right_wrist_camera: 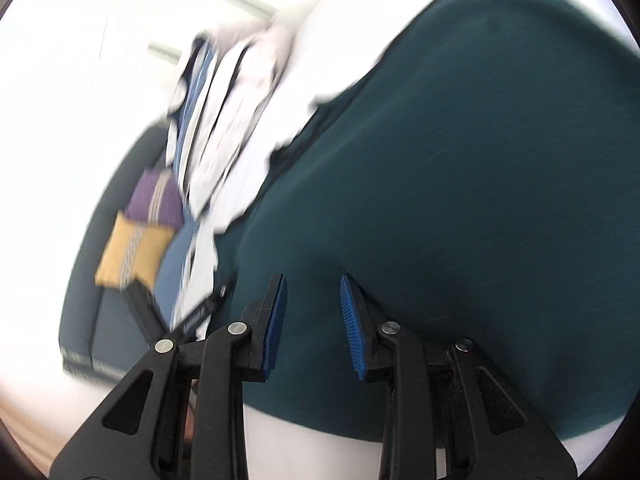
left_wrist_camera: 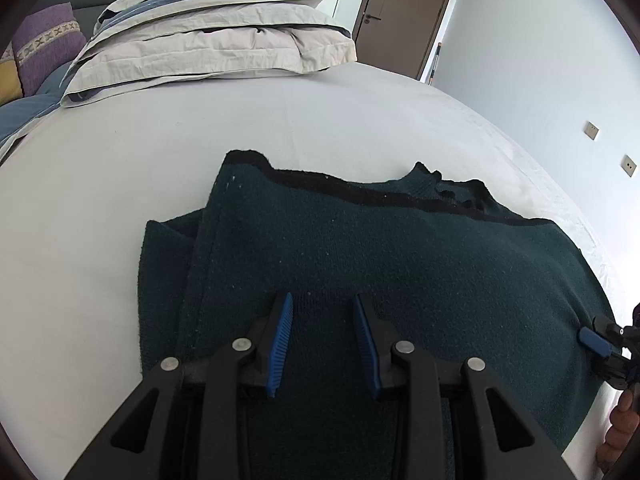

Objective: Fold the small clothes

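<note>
- Dark green garment (left_wrist_camera: 360,248): lies partly folded on the white bed (left_wrist_camera: 120,168).
- Left gripper (left_wrist_camera: 323,304): jaws narrowly apart over the garment, gripping nothing.
- Right gripper (right_wrist_camera: 313,284): jaws narrowly apart, empty.
- Legible writing: none; the picture is blurred.

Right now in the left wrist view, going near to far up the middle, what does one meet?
Left gripper with blue-padded jaws → dark green knitted garment with black trim → bare white bed sheet → stack of folded beige and blue striped bedding.
</note>
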A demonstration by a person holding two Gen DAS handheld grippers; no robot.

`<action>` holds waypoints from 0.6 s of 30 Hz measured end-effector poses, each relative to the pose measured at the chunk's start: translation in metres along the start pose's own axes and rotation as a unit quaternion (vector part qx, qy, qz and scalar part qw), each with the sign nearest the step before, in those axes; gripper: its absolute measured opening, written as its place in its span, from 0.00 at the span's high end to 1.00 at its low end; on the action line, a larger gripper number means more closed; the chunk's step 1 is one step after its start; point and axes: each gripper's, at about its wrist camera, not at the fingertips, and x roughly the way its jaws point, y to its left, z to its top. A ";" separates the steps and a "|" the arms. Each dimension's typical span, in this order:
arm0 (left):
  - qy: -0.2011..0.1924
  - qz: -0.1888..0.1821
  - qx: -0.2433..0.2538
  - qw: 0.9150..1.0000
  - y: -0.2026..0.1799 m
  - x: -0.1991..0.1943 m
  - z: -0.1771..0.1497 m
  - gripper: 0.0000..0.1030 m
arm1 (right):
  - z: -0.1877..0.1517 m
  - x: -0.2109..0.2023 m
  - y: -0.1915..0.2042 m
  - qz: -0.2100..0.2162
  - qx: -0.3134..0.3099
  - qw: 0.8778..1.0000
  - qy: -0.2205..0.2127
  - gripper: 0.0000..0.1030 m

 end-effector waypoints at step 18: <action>0.058 -0.034 0.015 0.998 -0.068 -0.050 -0.057 0.50 | -0.062 0.013 0.053 -0.004 -0.061 0.994 0.093 0.56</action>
